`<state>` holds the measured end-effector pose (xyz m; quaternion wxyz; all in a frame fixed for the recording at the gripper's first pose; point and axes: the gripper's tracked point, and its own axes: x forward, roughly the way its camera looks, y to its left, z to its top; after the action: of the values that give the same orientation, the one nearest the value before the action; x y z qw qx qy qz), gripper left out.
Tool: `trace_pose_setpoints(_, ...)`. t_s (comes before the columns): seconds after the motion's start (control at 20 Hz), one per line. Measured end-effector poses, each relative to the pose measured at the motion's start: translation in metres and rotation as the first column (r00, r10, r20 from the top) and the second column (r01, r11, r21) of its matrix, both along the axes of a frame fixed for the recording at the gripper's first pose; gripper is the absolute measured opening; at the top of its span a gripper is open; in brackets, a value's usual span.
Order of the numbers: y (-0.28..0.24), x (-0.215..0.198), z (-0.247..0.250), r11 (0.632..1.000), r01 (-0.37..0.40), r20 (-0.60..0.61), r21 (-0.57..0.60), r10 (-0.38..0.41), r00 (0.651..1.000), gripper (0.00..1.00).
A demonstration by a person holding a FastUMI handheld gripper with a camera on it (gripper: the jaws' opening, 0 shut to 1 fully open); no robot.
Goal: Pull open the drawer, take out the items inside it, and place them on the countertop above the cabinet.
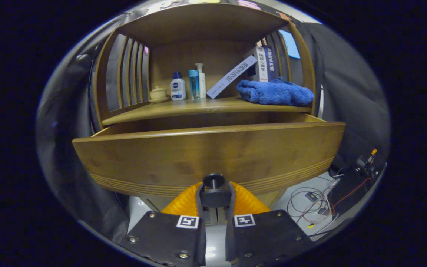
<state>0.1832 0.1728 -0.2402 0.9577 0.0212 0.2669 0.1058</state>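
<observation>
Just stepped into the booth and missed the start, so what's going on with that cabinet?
A hand-held gripper has its fingers closed on the dark knob of the wooden drawer, which is pulled out from under the countertop. The drawer's inside is hidden behind its front panel, so its contents cannot be told. On the countertop sit a blue towel, some bottles, a small lidded cup and books.

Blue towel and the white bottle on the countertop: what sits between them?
In the gripper view, a white strip-shaped box leans between the blue towel and the white bottle, with two slimmer bottles beside it. The tool grips the drawer knob.
</observation>
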Motion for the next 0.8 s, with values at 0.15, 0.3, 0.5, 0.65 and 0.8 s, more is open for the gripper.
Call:
trace_pose_setpoints(0.15,-0.011,-0.031,0.001,1.000,0.010,-0.029,-0.027,-0.011,1.000,0.21)
trace_pose_setpoints(0.3,-0.013,-0.042,-0.004,0.999,0.035,-0.041,-0.015,-0.035,0.999,0.21)
trace_pose_setpoints(0.5,-0.018,-0.048,0.000,0.997,0.076,-0.066,0.024,-0.074,0.995,0.27)
trace_pose_setpoints(0.65,-0.016,-0.068,0.004,0.995,0.097,-0.078,-0.003,-0.097,0.992,0.48)
trace_pose_setpoints(0.8,-0.013,-0.058,0.061,0.989,0.144,0.081,0.010,-0.145,0.986,0.57)
